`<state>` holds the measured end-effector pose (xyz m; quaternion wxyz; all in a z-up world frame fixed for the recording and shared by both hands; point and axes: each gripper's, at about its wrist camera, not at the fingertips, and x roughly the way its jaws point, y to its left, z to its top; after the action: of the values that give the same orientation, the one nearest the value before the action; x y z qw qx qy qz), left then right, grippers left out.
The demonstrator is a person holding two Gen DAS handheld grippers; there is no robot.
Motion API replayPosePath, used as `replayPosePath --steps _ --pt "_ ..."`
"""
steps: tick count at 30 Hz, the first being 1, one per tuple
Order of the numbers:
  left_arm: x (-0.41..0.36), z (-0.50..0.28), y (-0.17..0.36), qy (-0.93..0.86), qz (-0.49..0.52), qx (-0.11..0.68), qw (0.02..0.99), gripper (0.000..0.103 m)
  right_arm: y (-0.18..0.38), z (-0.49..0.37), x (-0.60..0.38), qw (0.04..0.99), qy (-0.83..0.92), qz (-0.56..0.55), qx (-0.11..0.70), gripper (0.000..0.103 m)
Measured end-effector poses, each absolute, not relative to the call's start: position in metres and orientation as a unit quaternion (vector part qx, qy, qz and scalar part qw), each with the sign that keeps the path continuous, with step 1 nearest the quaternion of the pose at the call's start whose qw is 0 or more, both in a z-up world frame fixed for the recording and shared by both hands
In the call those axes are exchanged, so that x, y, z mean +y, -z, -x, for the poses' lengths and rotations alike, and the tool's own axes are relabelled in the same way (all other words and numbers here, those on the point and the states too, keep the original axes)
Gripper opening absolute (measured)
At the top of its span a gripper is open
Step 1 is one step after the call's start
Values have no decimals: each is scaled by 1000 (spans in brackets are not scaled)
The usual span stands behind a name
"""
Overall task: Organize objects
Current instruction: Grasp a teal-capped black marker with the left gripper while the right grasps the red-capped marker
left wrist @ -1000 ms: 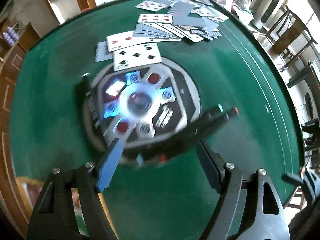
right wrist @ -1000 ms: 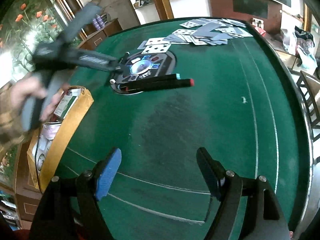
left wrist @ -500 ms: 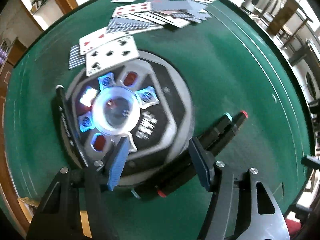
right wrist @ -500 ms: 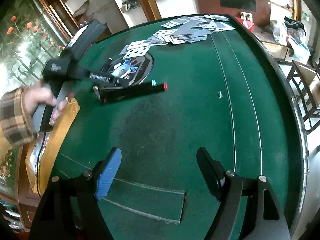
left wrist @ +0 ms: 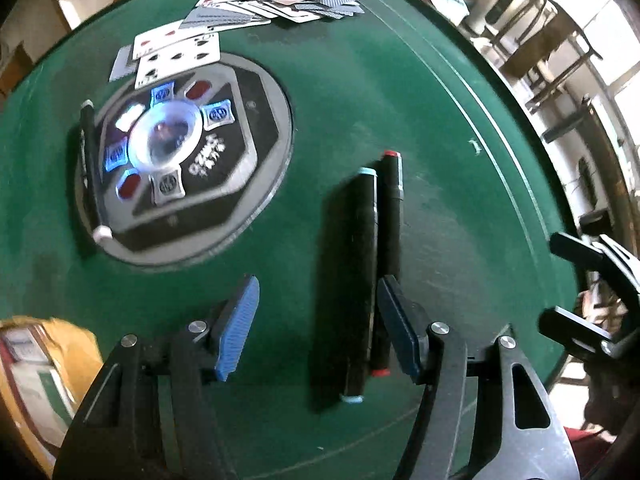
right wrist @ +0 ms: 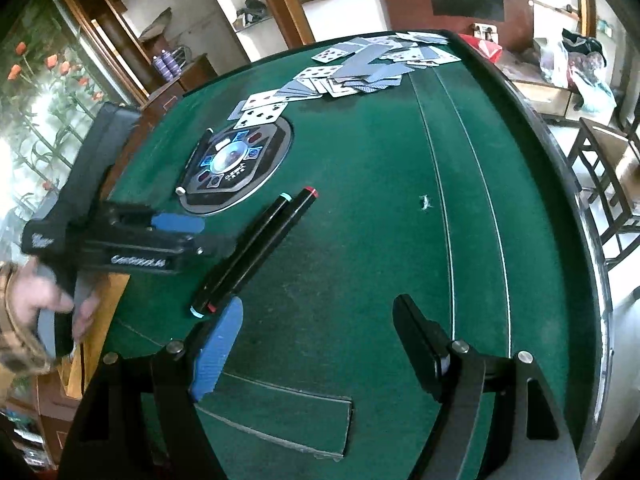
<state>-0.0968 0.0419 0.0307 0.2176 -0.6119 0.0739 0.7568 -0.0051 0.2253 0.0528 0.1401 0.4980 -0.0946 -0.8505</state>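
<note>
Two black markers lie side by side on the green felt table: one with light blue caps (left wrist: 358,280) (right wrist: 244,250) and one with red caps (left wrist: 389,240) (right wrist: 272,236). My left gripper (left wrist: 318,328) (right wrist: 200,236) is open, and both markers lie between its fingers, close to the right finger (left wrist: 396,332). A third black pen (left wrist: 90,168) lies along the left rim of the round dice console (left wrist: 256,128). My right gripper (right wrist: 316,344) is open and empty above bare felt, to the right of the markers' near ends.
Playing cards (left wrist: 280,0) (right wrist: 352,68) are spread across the far side of the table. A yellow envelope with papers (left wrist: 40,364) sits at the table's left edge. Wooden chairs (right wrist: 608,184) stand to the right of the table. A felt flap (right wrist: 288,420) lies near the front.
My left gripper has swung right, off the dice console, and lowered around the two markers. The right gripper view has shifted closer to the markers.
</note>
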Motion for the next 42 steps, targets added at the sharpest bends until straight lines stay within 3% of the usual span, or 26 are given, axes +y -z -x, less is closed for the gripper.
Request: replayPosePath --steps 8,15,18,21,23,24,25,27,29,35,42 --pt "56 94 -23 -755 613 78 218 60 -52 7 217 144 850 -499 -90 78" --pt "52 102 -17 -765 608 69 200 43 -55 10 211 148 850 -499 -83 78" --pt "52 99 -18 -768 603 97 193 41 -58 10 208 151 852 -495 -77 78" --pt "63 92 -17 -774 591 145 177 32 -58 14 205 150 853 -495 -75 78" --pt "68 91 -18 -776 589 140 176 16 -59 19 202 141 855 -494 -66 77" --pt "68 91 -19 -777 590 136 171 15 -58 21 200 138 855 -495 -66 77" --pt "68 89 -19 -779 590 131 166 15 -58 25 199 139 854 -496 -71 75" --pt "59 86 -19 -779 597 108 159 14 -54 36 196 137 846 -508 -81 52" --pt "42 79 -21 -776 607 76 154 14 -47 48 190 135 833 -528 -91 44" --pt "-20 40 -25 -767 628 -4 128 14 -26 68 160 129 808 -562 -121 43" --pt "-32 21 -27 -768 630 -27 114 14 -7 79 129 58 809 -581 -70 40"
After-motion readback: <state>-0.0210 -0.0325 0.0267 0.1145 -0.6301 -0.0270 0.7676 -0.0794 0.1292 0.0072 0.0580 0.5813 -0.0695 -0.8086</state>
